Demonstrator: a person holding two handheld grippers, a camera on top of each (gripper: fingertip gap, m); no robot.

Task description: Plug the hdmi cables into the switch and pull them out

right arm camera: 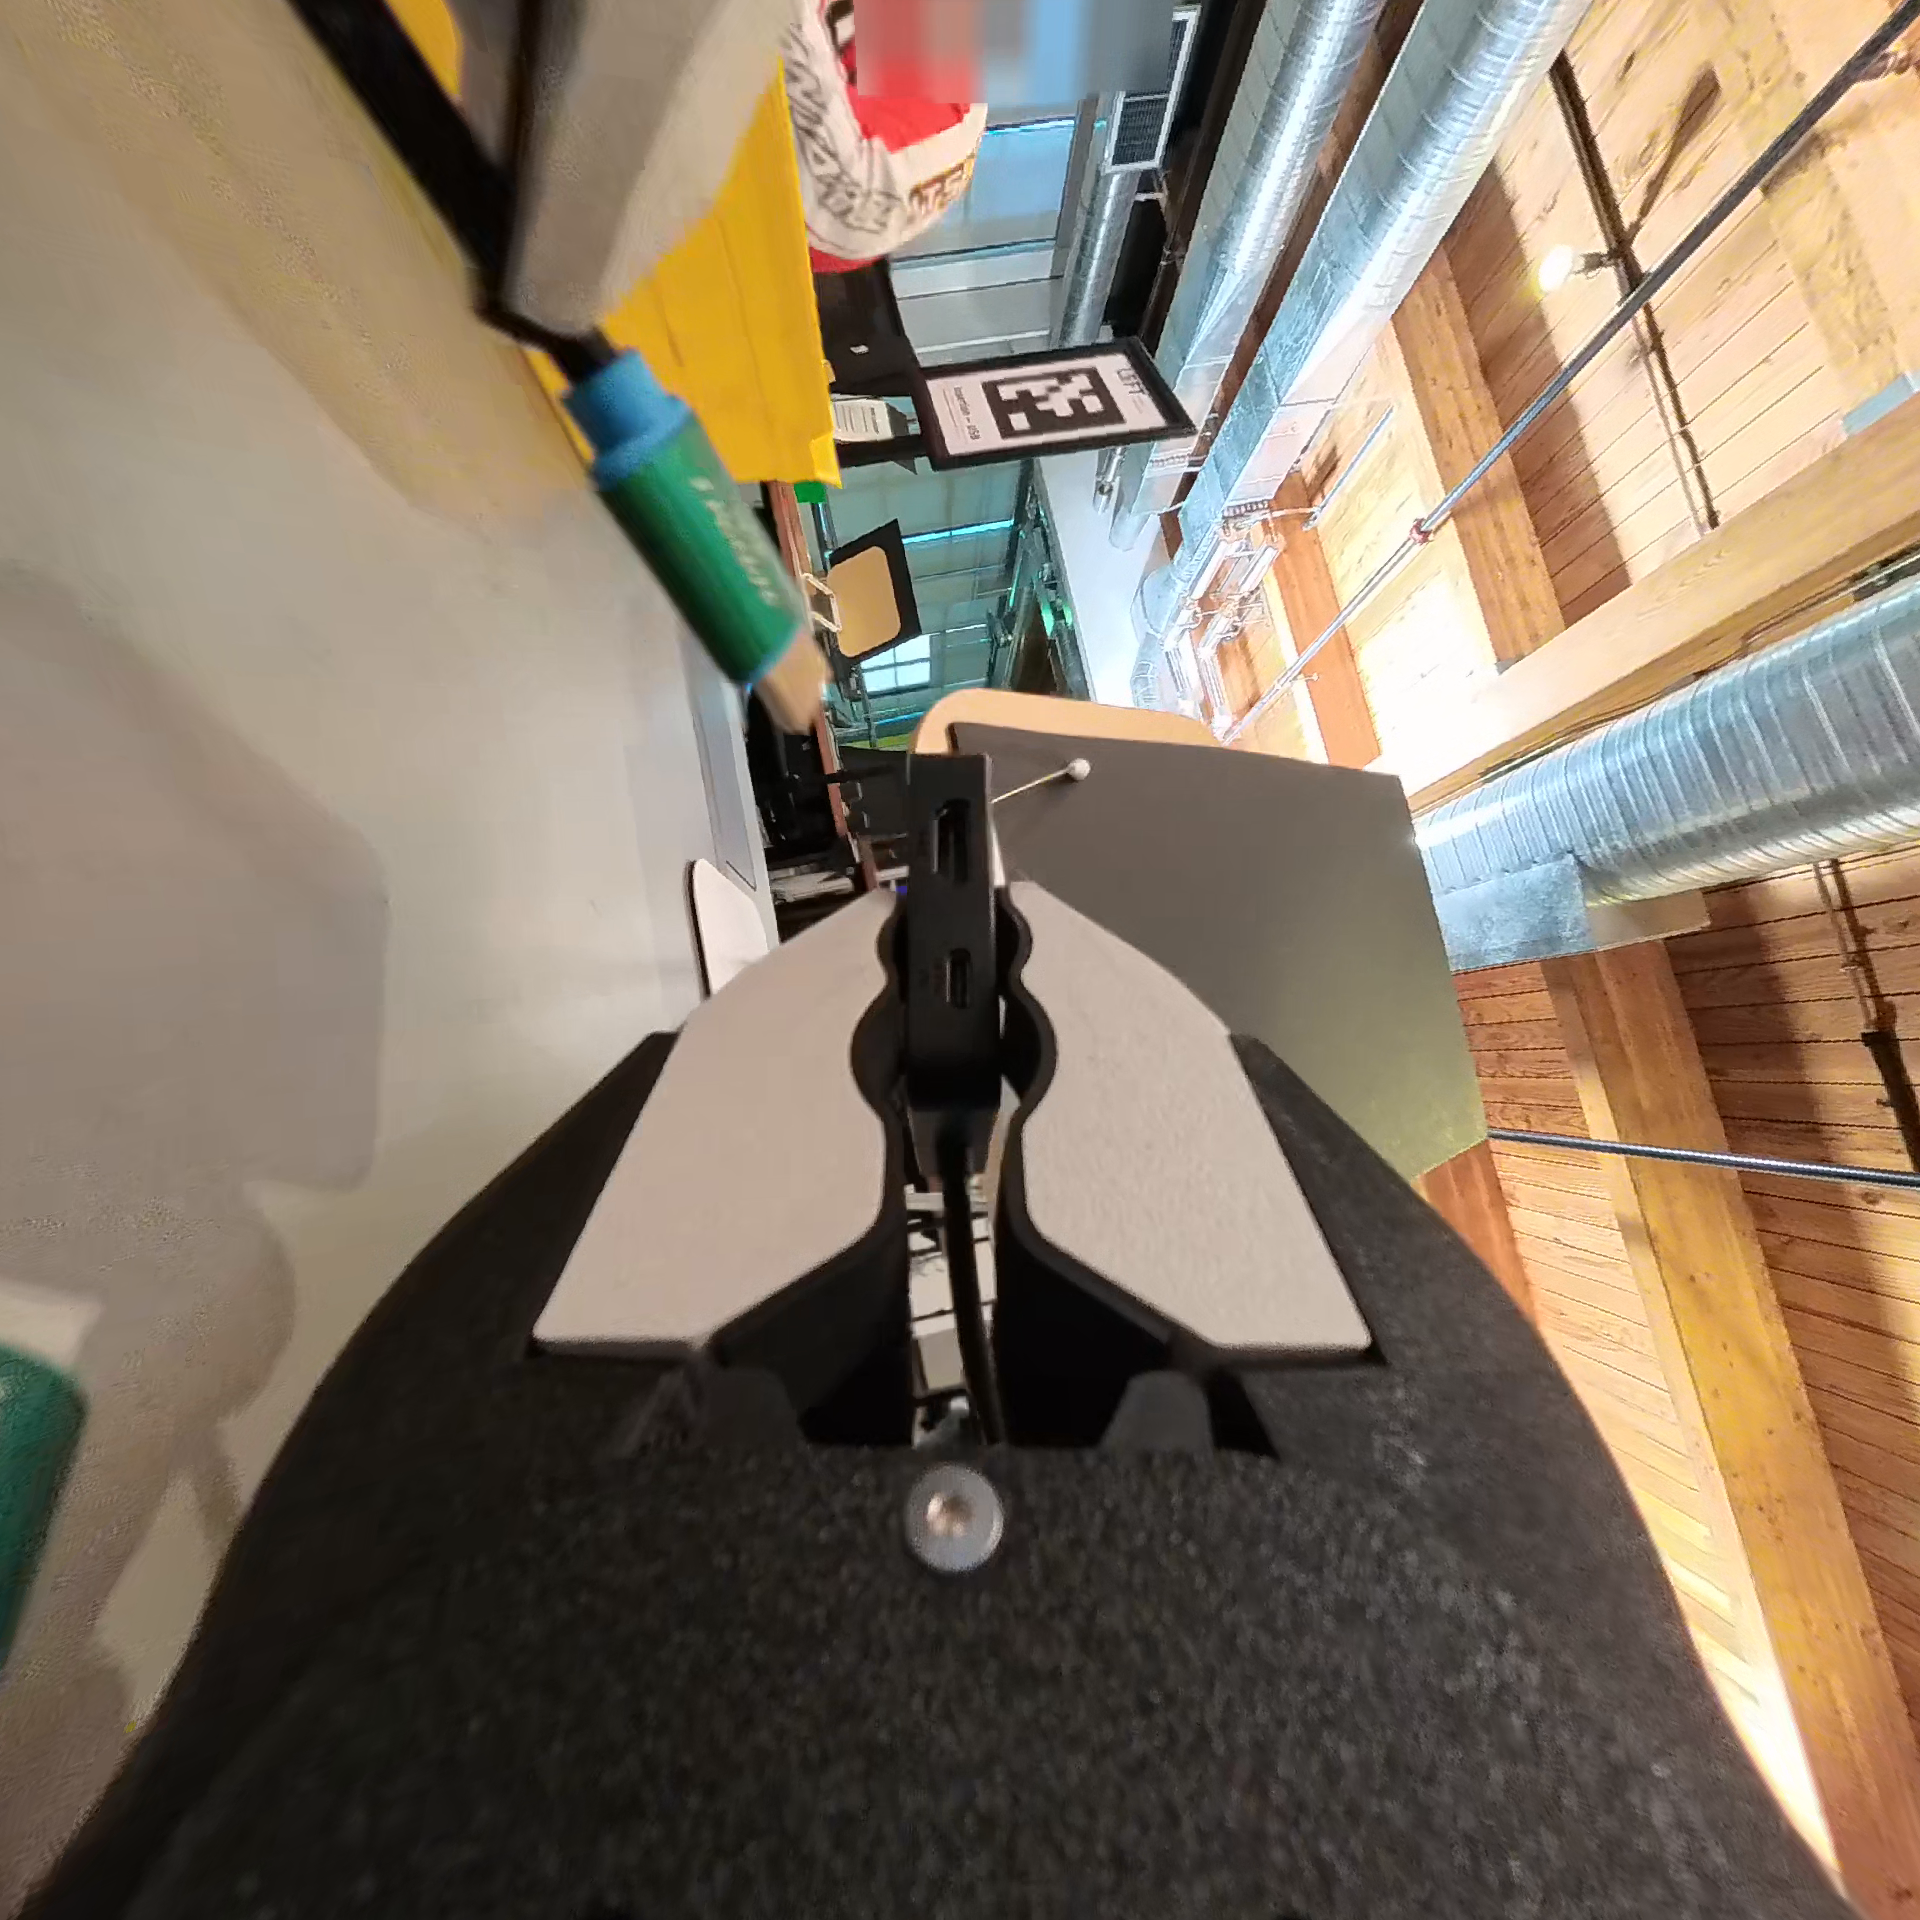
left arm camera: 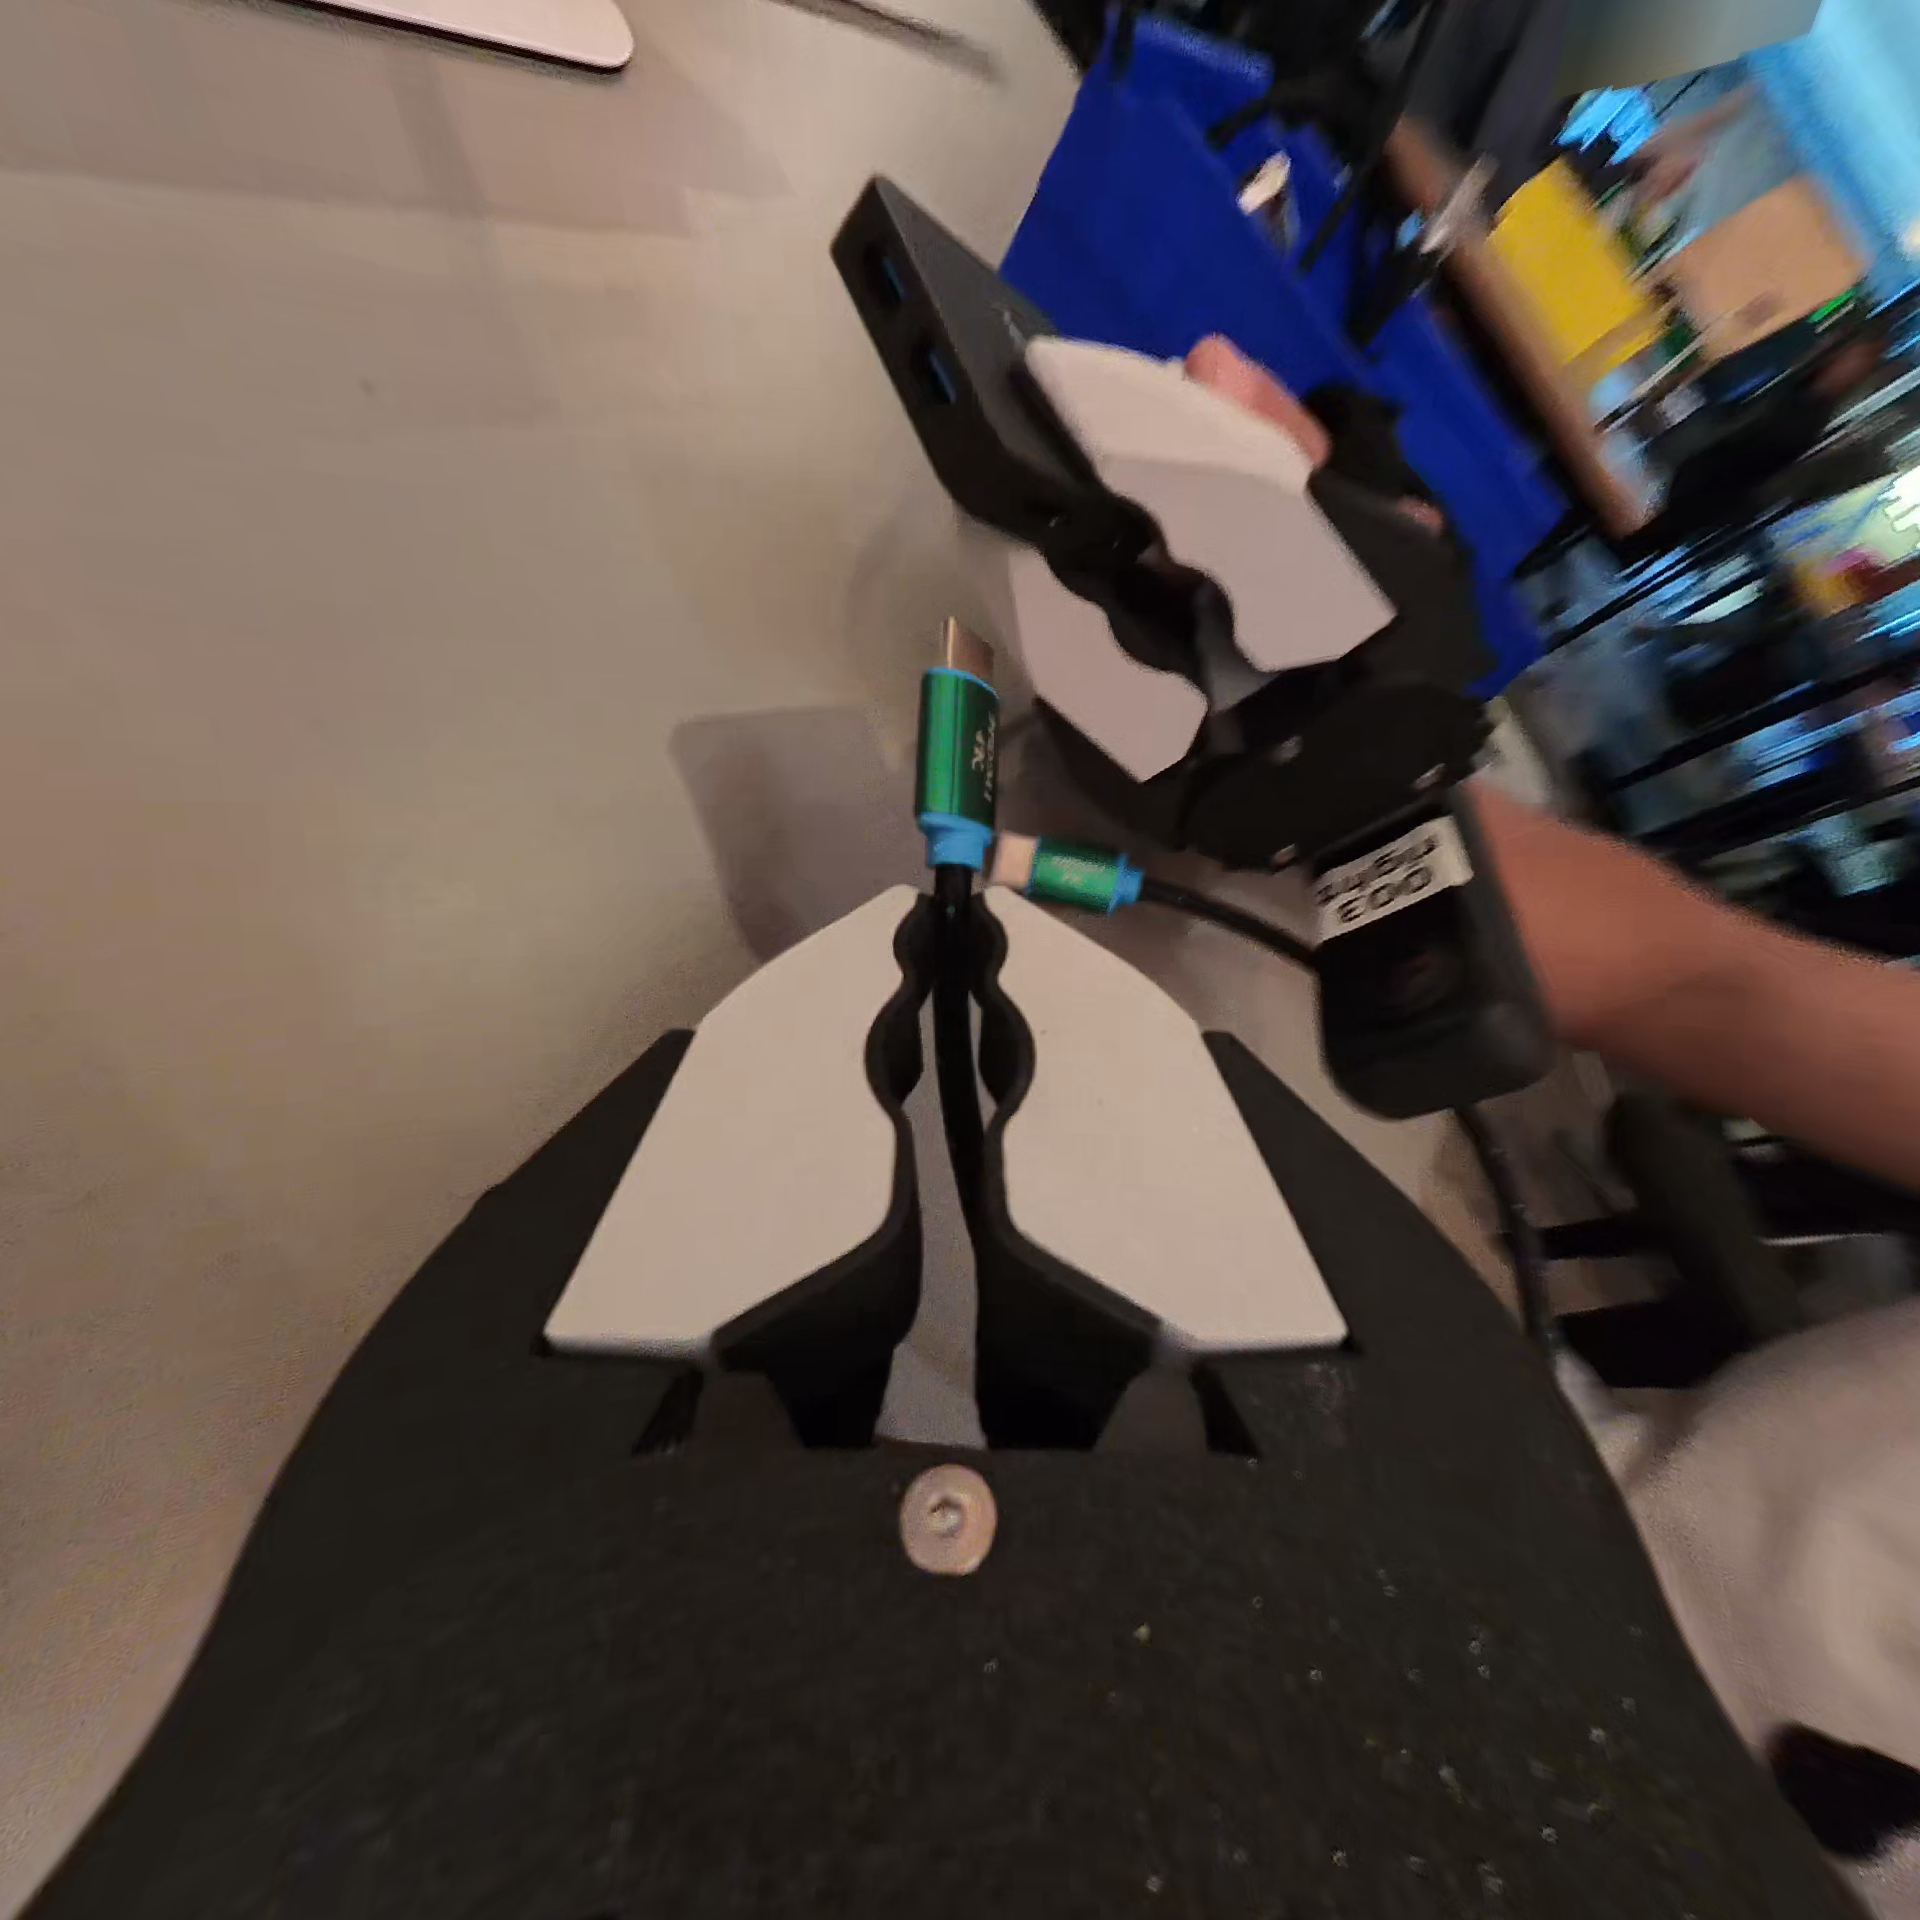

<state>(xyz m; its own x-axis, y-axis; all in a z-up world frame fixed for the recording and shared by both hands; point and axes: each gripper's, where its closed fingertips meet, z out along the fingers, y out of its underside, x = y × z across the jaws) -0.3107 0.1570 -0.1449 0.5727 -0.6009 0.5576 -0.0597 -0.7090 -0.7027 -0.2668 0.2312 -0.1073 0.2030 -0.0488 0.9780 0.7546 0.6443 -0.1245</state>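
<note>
Two tools are working: the left tool (left arm camera: 951,914) is pinching a green HDMI cable (left arm camera: 958,753), the right tool (right arm camera: 951,935) is clamping the switch (right arm camera: 951,935) above the surface (left arm camera: 416,623); plugging is not yet done

Two green metal HDMI plugs with blue collars (left arm camera: 957,764) (left arm camera: 1070,871) on black cables. One flat black plastic switch box (left arm camera: 935,343). Two white-fingered claws (left arm camera: 951,914) (left arm camera: 1132,561)

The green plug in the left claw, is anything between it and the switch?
Nothing visible. The green plug points its bare tip toward the switch held in the right claw, with only open air between them.
</note>
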